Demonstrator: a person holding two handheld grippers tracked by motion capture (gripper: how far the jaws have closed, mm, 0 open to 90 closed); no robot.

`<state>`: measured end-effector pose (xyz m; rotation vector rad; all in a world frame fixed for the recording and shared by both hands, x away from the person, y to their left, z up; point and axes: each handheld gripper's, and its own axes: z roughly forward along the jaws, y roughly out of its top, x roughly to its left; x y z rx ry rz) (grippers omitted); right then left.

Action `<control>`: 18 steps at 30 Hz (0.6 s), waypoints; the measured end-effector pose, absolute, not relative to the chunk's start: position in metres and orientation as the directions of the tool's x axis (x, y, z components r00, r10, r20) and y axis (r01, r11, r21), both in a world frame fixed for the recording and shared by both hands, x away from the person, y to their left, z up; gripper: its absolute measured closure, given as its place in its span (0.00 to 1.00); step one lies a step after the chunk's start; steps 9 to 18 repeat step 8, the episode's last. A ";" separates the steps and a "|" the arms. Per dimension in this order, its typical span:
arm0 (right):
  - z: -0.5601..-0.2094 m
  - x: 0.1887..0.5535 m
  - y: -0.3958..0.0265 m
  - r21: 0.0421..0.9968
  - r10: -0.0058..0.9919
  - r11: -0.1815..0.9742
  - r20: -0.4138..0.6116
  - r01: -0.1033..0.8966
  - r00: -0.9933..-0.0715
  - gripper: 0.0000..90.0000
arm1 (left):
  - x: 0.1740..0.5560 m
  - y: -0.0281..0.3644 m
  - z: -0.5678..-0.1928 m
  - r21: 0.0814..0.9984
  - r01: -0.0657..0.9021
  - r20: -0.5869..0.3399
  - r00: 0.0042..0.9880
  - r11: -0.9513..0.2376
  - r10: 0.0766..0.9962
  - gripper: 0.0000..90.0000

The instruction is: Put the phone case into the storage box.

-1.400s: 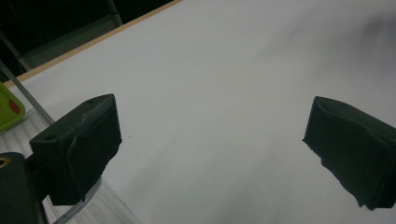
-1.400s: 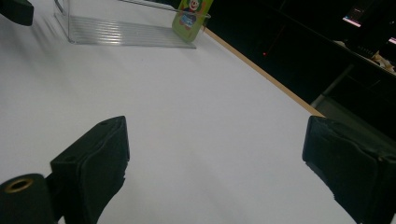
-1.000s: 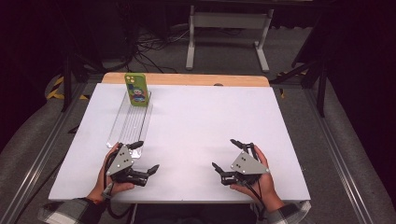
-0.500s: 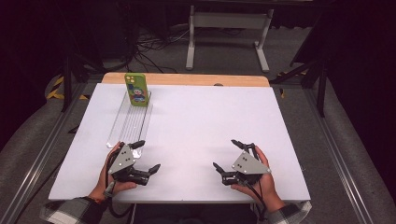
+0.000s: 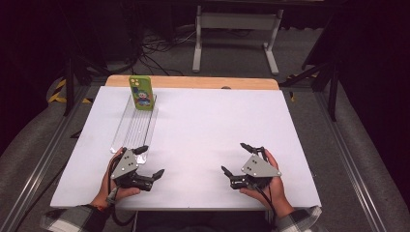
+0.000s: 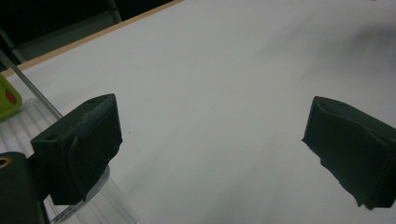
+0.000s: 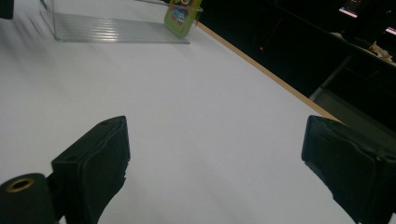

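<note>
Now both sets of fingers stand spread wide, gripping nothing. Left gripper [image 5: 150, 161] hovers low over the white counter [image 5: 208, 125], one finger [image 6: 79, 144] just over the near end of the clear ribbed acrylic rack [image 5: 135, 126]. Right gripper [image 5: 237, 158] sits well apart, to the right. Green phone in a cartoon-printed case [image 5: 141, 93] stands upright at the rack's far end. Judgement: phone stiff, light, smooth-sided, likely to tip; pinch across its long edges. Rack rigid, slippery, probably slides when nudged.
</note>
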<state>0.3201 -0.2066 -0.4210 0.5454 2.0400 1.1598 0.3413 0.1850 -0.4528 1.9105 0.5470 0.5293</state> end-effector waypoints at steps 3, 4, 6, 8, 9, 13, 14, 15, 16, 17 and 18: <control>-0.424 0.322 -0.210 0.853 0.661 0.521 -0.385 0.024 -0.644 0.10 | 0.341 0.183 -0.451 0.920 0.128 0.122 0.805 -0.370 0.581 0.06; -0.425 0.322 -0.211 0.854 0.664 0.519 -0.382 0.029 -0.643 0.10 | 0.341 0.181 -0.451 0.920 0.124 0.124 0.808 -0.372 0.576 0.05; -0.424 0.322 -0.213 0.862 0.673 0.506 -0.366 0.038 -0.643 0.10 | 0.341 0.180 -0.451 0.917 0.119 0.131 0.809 -0.380 0.572 0.05; -0.424 0.323 -0.214 0.865 0.675 0.501 -0.363 0.038 -0.643 0.10 | 0.341 0.180 -0.451 0.918 0.117 0.133 0.810 -0.379 0.571 0.05; -0.424 0.323 -0.214 0.865 0.675 0.501 -0.363 0.038 -0.643 0.10 | 0.341 0.180 -0.451 0.918 0.117 0.133 0.810 -0.379 0.571 0.05; -0.424 0.323 -0.214 0.865 0.675 0.501 -0.363 0.038 -0.643 0.10 | 0.341 0.180 -0.451 0.918 0.117 0.133 0.810 -0.379 0.571 0.05; -0.424 0.323 -0.214 0.865 0.675 0.501 -0.363 0.038 -0.643 0.10 | 0.341 0.180 -0.451 0.918 0.117 0.133 0.810 -0.379 0.571 0.05; -0.424 0.323 -0.214 0.865 0.675 0.501 -0.363 0.038 -0.643 0.10 | 0.341 0.180 -0.451 0.918 0.117 0.133 0.810 -0.379 0.571 0.05; -0.424 0.323 -0.214 0.865 0.675 0.501 -0.363 0.038 -0.643 0.10 | 0.341 0.180 -0.451 0.918 0.117 0.133 0.810 -0.379 0.571 0.05; -0.424 0.323 -0.214 0.865 0.675 0.501 -0.363 0.038 -0.643 0.10 | 0.341 0.180 -0.451 0.918 0.117 0.133 0.810 -0.379 0.571 0.05; -0.424 0.323 -0.214 0.865 0.675 0.501 -0.363 0.038 -0.643 0.10 | 0.341 0.180 -0.451 0.918 0.117 0.133 0.810 -0.379 0.571 0.05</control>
